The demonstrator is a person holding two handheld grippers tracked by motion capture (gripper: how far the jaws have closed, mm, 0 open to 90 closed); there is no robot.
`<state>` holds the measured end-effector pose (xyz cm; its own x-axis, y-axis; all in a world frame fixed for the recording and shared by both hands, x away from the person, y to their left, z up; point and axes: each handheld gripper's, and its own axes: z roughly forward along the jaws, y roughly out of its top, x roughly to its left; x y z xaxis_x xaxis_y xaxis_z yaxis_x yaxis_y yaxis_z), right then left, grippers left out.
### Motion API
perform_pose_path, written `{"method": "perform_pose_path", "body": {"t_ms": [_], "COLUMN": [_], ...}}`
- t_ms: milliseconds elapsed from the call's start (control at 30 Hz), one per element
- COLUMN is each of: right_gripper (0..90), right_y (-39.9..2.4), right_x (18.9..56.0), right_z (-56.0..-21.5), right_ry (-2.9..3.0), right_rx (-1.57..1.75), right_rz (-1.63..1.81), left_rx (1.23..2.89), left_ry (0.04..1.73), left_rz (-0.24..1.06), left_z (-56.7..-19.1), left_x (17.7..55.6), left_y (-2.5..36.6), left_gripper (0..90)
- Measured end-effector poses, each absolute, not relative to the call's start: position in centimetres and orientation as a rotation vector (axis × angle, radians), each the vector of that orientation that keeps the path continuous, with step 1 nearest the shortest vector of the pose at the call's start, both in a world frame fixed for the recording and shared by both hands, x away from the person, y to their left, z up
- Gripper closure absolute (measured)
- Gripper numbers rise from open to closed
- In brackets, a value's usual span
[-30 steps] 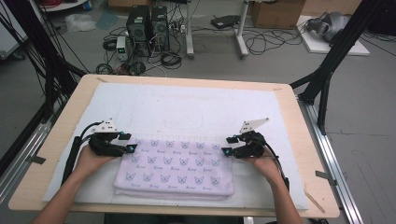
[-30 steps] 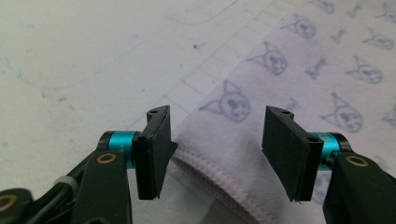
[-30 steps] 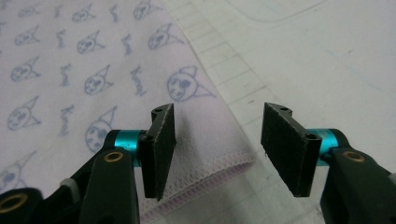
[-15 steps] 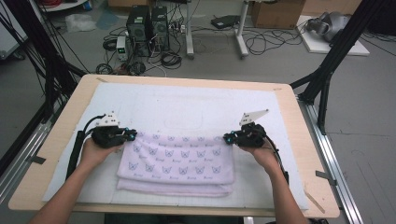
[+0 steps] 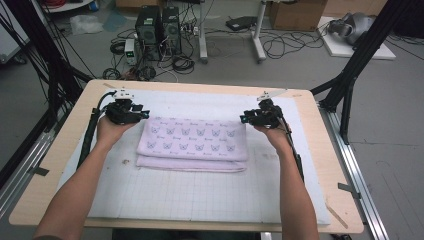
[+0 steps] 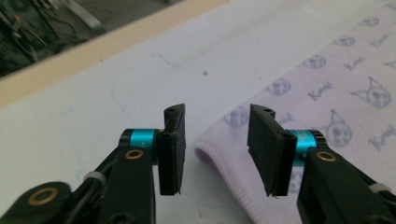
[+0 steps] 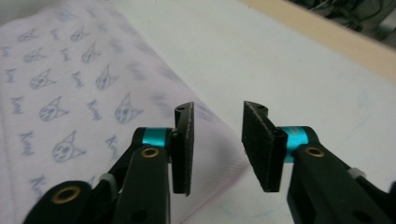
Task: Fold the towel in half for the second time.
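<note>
High view, folded towel [image 5: 194,141] on mat [image 5: 200,195], left gripper [image 5: 142,114] and right gripper [image 5: 243,119] fingers just parted, released, at its corners

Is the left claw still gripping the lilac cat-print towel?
No: in the left gripper view the left claw has just been opening, its jaws apart with nothing clamped, the folded lilac cat-print towel lying beneath on the mat.

Both forearms reach fwd, roughly parallel, hands well apart. L gripper [image 5: 142,114] pts inward to the right; jaws parted, just been opening, nothing between. R gripper [image 5: 243,119] pts inward to the left, mirror pose; jaws parted, just been opening, gap empty.
</note>
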<state>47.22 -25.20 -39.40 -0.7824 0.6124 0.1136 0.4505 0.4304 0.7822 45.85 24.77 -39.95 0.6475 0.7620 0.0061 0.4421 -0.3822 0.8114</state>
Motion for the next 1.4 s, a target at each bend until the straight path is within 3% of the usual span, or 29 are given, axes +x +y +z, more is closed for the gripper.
{"method": "perform_pose_path", "body": {"t_ms": [533, 967, 1067, 1167, 1200, 1400], "right_gripper": [57.6, 60.7, 66.1, 83.6, 85.8, 88.0], "right_y": [-24.7, -24.3, -24.7, -24.9, -24.9, -25.3], "right_x": [39.8, 36.8, 36.7, 36.7, 36.8, 36.6], "right_z": [-40.0, -43.0, -44.0, -44.0, -44.0, -42.9], "right_ry": [2.573, 2.699, 2.692, 2.690, 2.690, 2.660], "right_rx": [0.759, 0.693, 0.714, 0.692, 0.684, 0.688], "right_rz": [1.312, 1.220, 1.236, 1.248, 1.244, 1.289], "left_rx": [2.039, 2.136, 2.163, 2.182, 2.185, 2.134], "left_ry": [0.678, 0.570, 0.579, 0.585, 0.578, 0.590], "left_rz": [0.365, 0.238, 0.245, 0.289, 0.292, 0.321], "left_z": [-41.5, -43.5, -44.0, -44.2, -44.1, -42.8], "left_x": [38.0, 35.9, 35.9, 35.8, 35.8, 35.4], "left_y": [25.5, 25.2, 24.9, 24.6, 24.6, 25.3], "left_gripper": [57.2, 61.4, 65.8, 80.1, 83.5, 87.7]}}
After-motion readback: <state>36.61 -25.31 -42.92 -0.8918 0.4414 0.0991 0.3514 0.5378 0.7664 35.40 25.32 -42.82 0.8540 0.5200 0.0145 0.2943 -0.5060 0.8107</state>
